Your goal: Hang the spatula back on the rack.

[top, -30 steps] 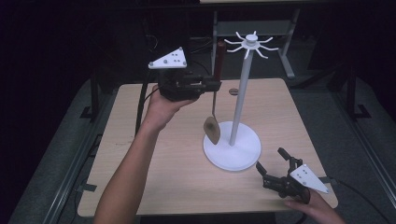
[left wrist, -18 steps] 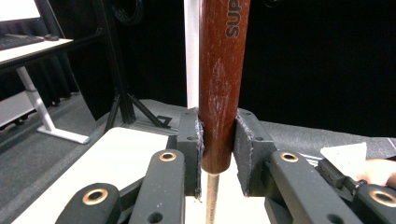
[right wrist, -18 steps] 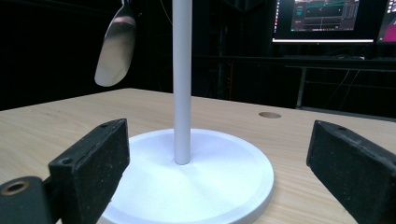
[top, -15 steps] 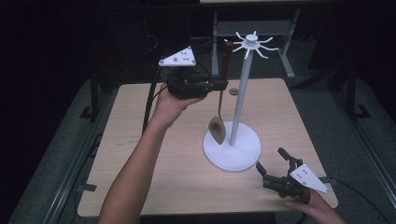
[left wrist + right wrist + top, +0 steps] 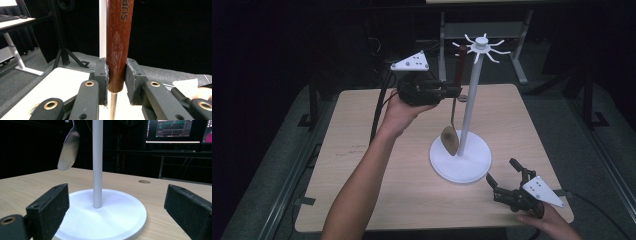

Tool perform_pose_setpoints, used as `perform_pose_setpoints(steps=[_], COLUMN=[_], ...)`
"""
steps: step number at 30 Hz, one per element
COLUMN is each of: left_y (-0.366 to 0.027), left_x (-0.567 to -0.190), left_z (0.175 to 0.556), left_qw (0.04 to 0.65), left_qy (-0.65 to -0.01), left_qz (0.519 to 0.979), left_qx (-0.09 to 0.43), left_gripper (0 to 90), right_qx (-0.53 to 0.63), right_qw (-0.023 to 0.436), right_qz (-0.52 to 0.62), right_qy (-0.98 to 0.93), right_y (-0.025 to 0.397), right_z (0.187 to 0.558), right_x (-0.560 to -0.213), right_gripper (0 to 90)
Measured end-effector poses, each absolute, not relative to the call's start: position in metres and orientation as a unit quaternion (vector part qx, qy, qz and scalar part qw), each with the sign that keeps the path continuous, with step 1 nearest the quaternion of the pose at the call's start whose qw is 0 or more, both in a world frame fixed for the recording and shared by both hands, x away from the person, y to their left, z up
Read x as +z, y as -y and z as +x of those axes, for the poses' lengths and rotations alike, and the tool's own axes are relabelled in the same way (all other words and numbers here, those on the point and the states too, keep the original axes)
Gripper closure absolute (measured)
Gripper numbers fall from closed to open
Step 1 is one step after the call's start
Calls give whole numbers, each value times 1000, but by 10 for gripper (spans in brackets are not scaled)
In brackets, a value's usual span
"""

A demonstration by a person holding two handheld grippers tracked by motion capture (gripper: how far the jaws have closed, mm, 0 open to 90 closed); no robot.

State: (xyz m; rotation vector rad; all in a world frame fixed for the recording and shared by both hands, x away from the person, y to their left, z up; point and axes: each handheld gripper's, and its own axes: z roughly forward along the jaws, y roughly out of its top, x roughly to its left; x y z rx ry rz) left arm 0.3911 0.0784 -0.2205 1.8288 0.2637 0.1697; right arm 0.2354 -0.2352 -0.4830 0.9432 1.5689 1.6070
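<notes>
A white utensil stand (image 5: 461, 159) with a tall pole and hooked arms at its top (image 5: 482, 45) rises from the table's right half. My left gripper (image 5: 453, 91) is shut on the dark red wooden handle (image 5: 117, 45) of a spoon (image 5: 450, 139), which hangs upright beside the pole, its bowl above the stand's base. The handle's top reaches near the hooks. My right gripper (image 5: 507, 179) rests open near the front right corner, just in front of the base (image 5: 105, 212). In the right gripper view the spoon bowl (image 5: 68, 150) hangs left of the pole (image 5: 97, 165).
The light wooden table (image 5: 362, 165) has bare room on its left and front. A metal desk frame (image 5: 482, 30) stands behind it, and monitors (image 5: 172, 130) glow in the dark background. The floor around is dark grey.
My left gripper has lifted the spoon higher and carried it rightward toward the pole's top. The right gripper has stayed put.
</notes>
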Motion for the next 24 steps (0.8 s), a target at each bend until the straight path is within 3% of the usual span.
perform_pose_setpoints(steps=[9, 24], left_y=[-84, -113], left_x=[-220, -233], left_z=[390, 384], left_qw=[600, 566], left_qy=[-117, -153], left_qz=[789, 806], left_qx=[70, 83], left_gripper=[707, 484], right_qx=[618, 619], right_qw=[345, 346], right_qz=[364, 365], right_qy=[-605, -604], right_y=[235, 235], right_z=[235, 236], right_x=[-483, -483], right_gripper=[55, 55])
